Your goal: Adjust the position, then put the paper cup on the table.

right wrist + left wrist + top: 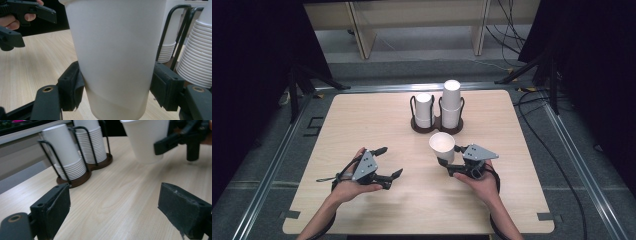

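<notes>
Spanning most of the high view, the light wooden table (362, 125) has rounded corners and sits inside a metal floor frame, with dark curtains to either side.

Toward its far edge stands a dark two-ring cup holder (436, 125) on a brown base. Both rings carry stacks of inverted white paper cups; the right stack (451, 102) rises taller than the left stack (424, 109).

The right gripper (447, 161), held in the person's right hand (484, 182), is closed on a single white paper cup (442, 146). That cup is upright, mouth up, just in front of the holder and near the table's middle. In the right gripper view the black pads press its lower wall from both sides. Whether its base touches the tabletop cannot be determined.

The left gripper (389, 162), held in the left hand (349, 187), sits well left of the cup. Its jaws stand wide apart with nothing between them, as the left gripper view confirms.
</notes>
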The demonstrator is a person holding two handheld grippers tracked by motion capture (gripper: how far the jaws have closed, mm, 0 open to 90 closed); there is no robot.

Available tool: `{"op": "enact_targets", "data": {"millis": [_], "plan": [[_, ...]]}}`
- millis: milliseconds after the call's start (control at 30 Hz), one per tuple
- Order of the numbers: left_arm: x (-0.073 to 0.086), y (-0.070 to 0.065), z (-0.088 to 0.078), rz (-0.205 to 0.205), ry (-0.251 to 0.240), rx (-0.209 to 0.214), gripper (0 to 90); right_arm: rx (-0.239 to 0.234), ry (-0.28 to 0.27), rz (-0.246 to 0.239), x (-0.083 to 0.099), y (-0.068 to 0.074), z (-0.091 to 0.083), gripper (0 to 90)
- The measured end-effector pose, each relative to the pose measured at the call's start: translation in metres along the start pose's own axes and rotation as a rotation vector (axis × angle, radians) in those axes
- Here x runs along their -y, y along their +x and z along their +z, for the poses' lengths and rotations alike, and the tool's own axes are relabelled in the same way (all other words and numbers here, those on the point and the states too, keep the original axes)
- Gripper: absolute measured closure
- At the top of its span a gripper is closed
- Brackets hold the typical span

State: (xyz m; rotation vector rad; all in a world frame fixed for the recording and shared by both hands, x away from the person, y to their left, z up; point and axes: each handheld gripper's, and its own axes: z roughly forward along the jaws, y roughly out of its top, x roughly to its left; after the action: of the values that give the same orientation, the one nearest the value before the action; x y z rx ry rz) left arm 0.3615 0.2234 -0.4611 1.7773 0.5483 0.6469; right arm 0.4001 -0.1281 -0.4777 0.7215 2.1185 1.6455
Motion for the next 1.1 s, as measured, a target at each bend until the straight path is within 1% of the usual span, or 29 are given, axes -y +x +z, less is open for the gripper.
{"op": "enact_targets", "data": {"millis": [33, 67, 100, 167, 200, 233, 267, 300, 367, 400, 433, 467, 500, 533, 600, 633, 667, 700, 733, 767, 833, 867, 900, 933, 967, 1000, 1033, 1067, 1100], "plan": [[0.001, 0.001, -0.002, -0.002, 0.012, -0.003, 11.0, -0.002, -0.001, 0.002, 0.001, 0.000, 0.000, 33.2], [0.002, 0.002, -0.003, -0.005, 0.000, -0.019, 10.5, 0.014, -0.029, -0.032, 0.001, -0.001, 0.002, 33.2], [0.003, 0.002, -0.004, -0.027, -0.016, -0.030, 10.5, 0.016, -0.027, -0.033, 0.001, -0.001, 0.001, 33.2], [0.004, 0.004, -0.005, -0.033, -0.030, -0.040, 10.4, -0.005, -0.005, 0.008, 0.002, 0.003, 0.000, 33.2], [0.005, 0.004, -0.006, -0.030, -0.033, -0.049, 10.4, 0.001, -0.013, 0.006, 0.002, 0.003, 0.001, 33.1], [0.006, 0.004, -0.007, -0.040, -0.032, -0.055, 10.4, 0.007, -0.021, -0.019, 0.002, 0.002, 0.001, 33.1], [0.006, 0.004, -0.007, -0.045, -0.034, -0.059, 10.3, 0.012, -0.028, 0.020, 0.003, 0.004, 0.003, 33.1], [0.007, 0.003, -0.006, -0.052, -0.062, -0.055, 10.4, -0.013, -0.024, 0.003, 0.002, 0.001, 0.004, 33.2], [0.008, 0.003, -0.009, -0.055, -0.036, -0.065, 10.3, -0.001, -0.022, 0.013, 0.000, 0.002, 0.004, 33.1], [0.009, 0.003, -0.010, -0.057, -0.038, -0.068, 10.3, 0.007, -0.036, -0.004, -0.001, 0.001, 0.005, 33.1], [0.010, 0.002, -0.010, -0.070, -0.040, -0.068, 10.3, 0.004, -0.055, -0.001, -0.001, 0.001, 0.006, 33.1], [0.011, 0.002, -0.011, -0.073, -0.038, -0.069, 10.3, -0.013, -0.025, 0.020, -0.002, 0.003, 0.005, 33.1], [0.013, 0.002, -0.010, -0.072, -0.048, -0.069, 10.3, 0.014, -0.039, 0.000, -0.002, 0.003, 0.006, 33.1], [0.014, 0.001, -0.011, -0.068, -0.035, -0.068, 10.3, 0.010, -0.054, -0.010, -0.002, 0.002, 0.006, 33.1], [0.015, 0.001, -0.012, -0.069, -0.025, -0.071, 10.3, 0.004, -0.040, -0.015, -0.003, 0.002, 0.006, 33.1], [0.016, 0.000, -0.011, -0.073, -0.034, -0.073, 10.3, 0.021, -0.063, -0.010, -0.002, 0.002, 0.008, 33.1], [0.016, 0.000, -0.009, -0.075, -0.050, -0.065, 10.3, 0.009, -0.053, 0.026, -0.002, 0.003, 0.008, 33.1], [0.016, -0.001, -0.010, -0.072, -0.029, -0.075, 10.3, -0.004, -0.082, -0.011, -0.002, 0.000, 0.009, 33.1], [0.016, -0.001, -0.010, -0.071, -0.022, -0.082, 10.3, 0.029, -0.063, -0.021, -0.002, 0.000, 0.007, 33.1], [0.017, 0.000, -0.007, -0.071, -0.048, -0.081, 10.3, 0.026, -0.070, 0.001, -0.001, 0.000, 0.006, 33.1], [0.017, 0.000, -0.008, -0.071, -0.022, -0.096, 10.3, 0.040, -0.055, -0.001, 0.000, -0.003, 0.001, 33.1], [0.017, 0.001, -0.007, -0.081, -0.028, -0.103, 10.3, 0.030, -0.052, 0.026, 0.000, -0.004, -0.002, 33.1], [0.018, 0.002, -0.005, -0.085, -0.051, -0.106, 10.3, 0.042, -0.047, 0.046, 0.001, -0.005, -0.007, 33.1], [0.018, 0.003, -0.004, -0.086, -0.059, -0.107, 10.3, 0.056, -0.034, 0.045, 0.001, -0.007, -0.011, 33.1], [0.017, 0.003, -0.006, -0.084, -0.032, -0.124, 10.4, 0.056, -0.052, 0.038, 0.001, -0.011, -0.013, 33.1], [0.018, 0.003, -0.004, -0.092, -0.055, -0.126, 10.4, 0.087, -0.057, -0.009, 0.001, -0.016, -0.017, 33.1], [0.018, 0.004, -0.006, -0.089, -0.032, -0.126, 10.4, 0.101, -0.051, 0.019, 0.002, -0.017, -0.021, 33.1], [0.019, 0.005, -0.006, -0.090, -0.032, -0.129, 10.4, 0.106, -0.049, 0.013, 0.002, -0.021, -0.025, 33.1], [0.021, 0.005, -0.003, -0.095, -0.057, -0.127, 10.4, 0.118, -0.060, 0.030, 0.003, -0.023, -0.027, 33.1]]}}
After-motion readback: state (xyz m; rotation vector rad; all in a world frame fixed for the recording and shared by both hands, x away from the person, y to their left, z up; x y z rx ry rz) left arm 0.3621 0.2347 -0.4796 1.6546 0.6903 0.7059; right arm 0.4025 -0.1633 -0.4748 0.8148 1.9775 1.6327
